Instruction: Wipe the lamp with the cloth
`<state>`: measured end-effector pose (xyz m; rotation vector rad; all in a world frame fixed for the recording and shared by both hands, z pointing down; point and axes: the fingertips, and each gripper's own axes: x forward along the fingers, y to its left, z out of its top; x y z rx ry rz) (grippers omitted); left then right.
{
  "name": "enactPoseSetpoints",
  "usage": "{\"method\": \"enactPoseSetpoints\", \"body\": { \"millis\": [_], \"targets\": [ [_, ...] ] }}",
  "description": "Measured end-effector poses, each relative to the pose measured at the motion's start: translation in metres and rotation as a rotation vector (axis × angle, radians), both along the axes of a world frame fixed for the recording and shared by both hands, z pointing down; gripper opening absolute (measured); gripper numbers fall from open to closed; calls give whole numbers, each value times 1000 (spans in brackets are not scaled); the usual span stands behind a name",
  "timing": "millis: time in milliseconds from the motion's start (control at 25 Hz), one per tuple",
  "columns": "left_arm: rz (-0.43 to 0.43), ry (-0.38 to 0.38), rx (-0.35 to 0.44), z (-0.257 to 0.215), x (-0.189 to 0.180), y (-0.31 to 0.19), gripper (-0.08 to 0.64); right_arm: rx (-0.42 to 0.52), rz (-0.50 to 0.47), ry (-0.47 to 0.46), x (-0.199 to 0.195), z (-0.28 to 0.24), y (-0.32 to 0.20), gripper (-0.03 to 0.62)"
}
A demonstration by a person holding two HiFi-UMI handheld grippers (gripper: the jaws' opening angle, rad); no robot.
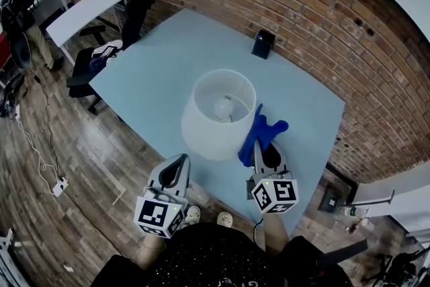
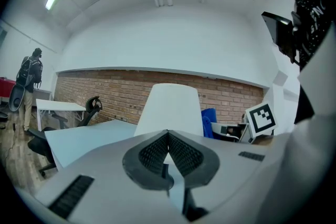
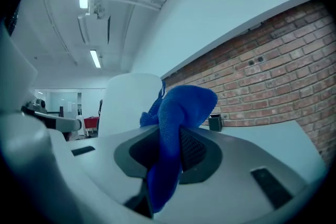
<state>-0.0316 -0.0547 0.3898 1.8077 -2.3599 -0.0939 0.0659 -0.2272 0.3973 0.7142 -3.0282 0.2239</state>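
Observation:
A white lamp [image 1: 216,116] with a round shade stands near the middle of the pale blue table [image 1: 154,64]; its bulb shows through the open top. My right gripper [image 1: 261,150] is shut on a blue cloth [image 1: 262,131], which touches the shade's right side. From the right gripper view the cloth [image 3: 176,123] bulges out of the jaws, with the lamp shade [image 3: 128,105] just behind it. My left gripper [image 1: 176,168] is shut and holds nothing, near the table's front edge below the lamp. The left gripper view looks at the shade [image 2: 170,110] straight ahead.
A small black box [image 1: 263,44] stands at the table's far side by the brick wall [image 1: 302,17]. A black office chair [image 1: 91,67] sits at the table's left, a white desk [image 1: 84,10] beyond it. Cables lie on the wooden floor [image 1: 40,158].

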Motion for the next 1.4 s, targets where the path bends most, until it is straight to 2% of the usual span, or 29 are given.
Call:
{"method": "enactPoseSetpoints", "body": {
  "millis": [200, 360, 480, 680, 840, 960, 1080, 1200, 1400],
  "targets": [
    [0, 10, -13, 7, 1, 2, 8, -44, 32, 86, 8, 35, -9, 80],
    [-2, 13, -18, 11, 2, 2, 9, -33, 80, 209, 17, 59, -14, 80],
    [-10, 15, -16, 13, 1, 4, 9, -68, 96, 225, 26, 64, -18, 80],
    [-17, 0, -12, 10, -6, 7, 9, -61, 82, 141, 33, 8, -28, 80],
    [-18, -26, 3, 1, -13, 3, 9, -61, -45, 23, 13, -64, -40, 80],
    [-12, -25, -8, 0, -20, 2, 9, -130, -150, -67, -9, -104, -46, 80],
    [-18, -51, 15, -8, -32, 0, 9, -228, -209, -179, -29, -134, -50, 80],
    [-23, -45, 24, -8, -43, 4, 9, -292, -227, -241, -44, -146, -52, 80],
    [-4, -30, 18, -2, -57, 5, 8, -347, -178, -211, -57, -120, -58, 80]
  ]
}}
